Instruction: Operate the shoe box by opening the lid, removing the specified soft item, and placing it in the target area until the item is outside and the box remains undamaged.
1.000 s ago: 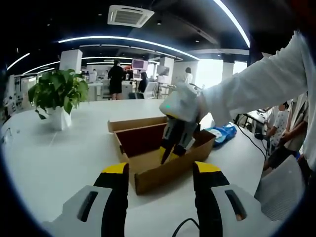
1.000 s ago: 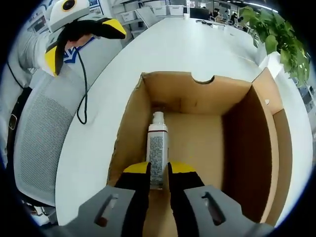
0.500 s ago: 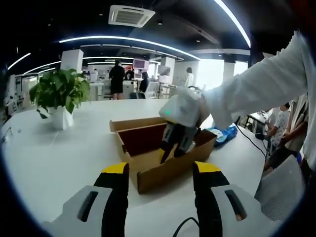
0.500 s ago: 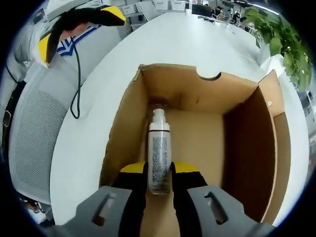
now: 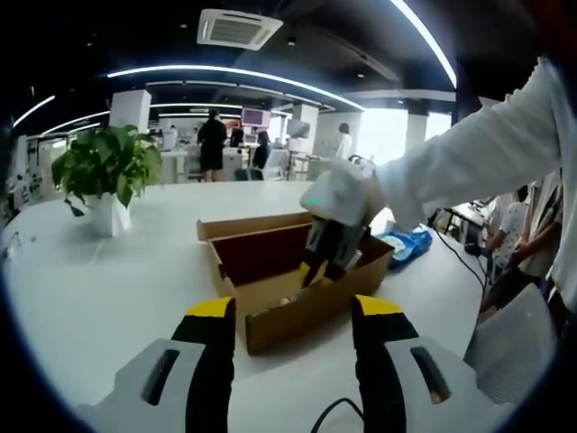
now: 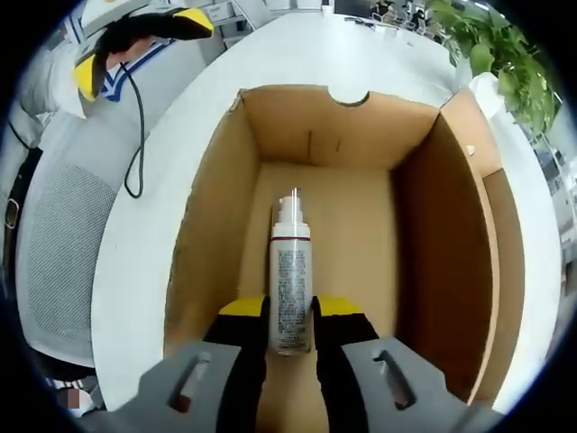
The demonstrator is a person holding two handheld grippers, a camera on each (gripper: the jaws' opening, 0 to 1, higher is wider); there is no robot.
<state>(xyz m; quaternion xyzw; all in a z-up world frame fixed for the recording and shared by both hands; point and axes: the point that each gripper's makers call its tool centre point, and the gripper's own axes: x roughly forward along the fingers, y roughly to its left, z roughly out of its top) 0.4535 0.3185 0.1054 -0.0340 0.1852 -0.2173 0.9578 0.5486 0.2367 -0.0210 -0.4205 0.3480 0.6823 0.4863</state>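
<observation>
The open cardboard shoe box (image 6: 216, 225) lies on the white table, its lid (image 6: 500, 244) folded back to the right. My right gripper (image 6: 290, 311) is shut on a white pump bottle (image 6: 290, 271) with a red band, held above the box floor with the nozzle pointing away. In the left gripper view the box (image 5: 297, 311) sits mid-table and the right gripper (image 5: 332, 253) reaches down into it from a white sleeve (image 5: 478, 153). My left gripper (image 5: 296, 311) stands open in front of the box, holding nothing. It also appears as the left gripper (image 6: 135, 36) beside a chair.
A potted plant (image 5: 104, 171) stands at the table's left. A blue bag (image 5: 407, 244) lies right of the box. People stand at the far right and in the background. A grey mesh chair (image 6: 63, 244) sits beside the table edge.
My right gripper has lifted the bottle off the box floor, so the box looks farther below. The left gripper has stayed put.
</observation>
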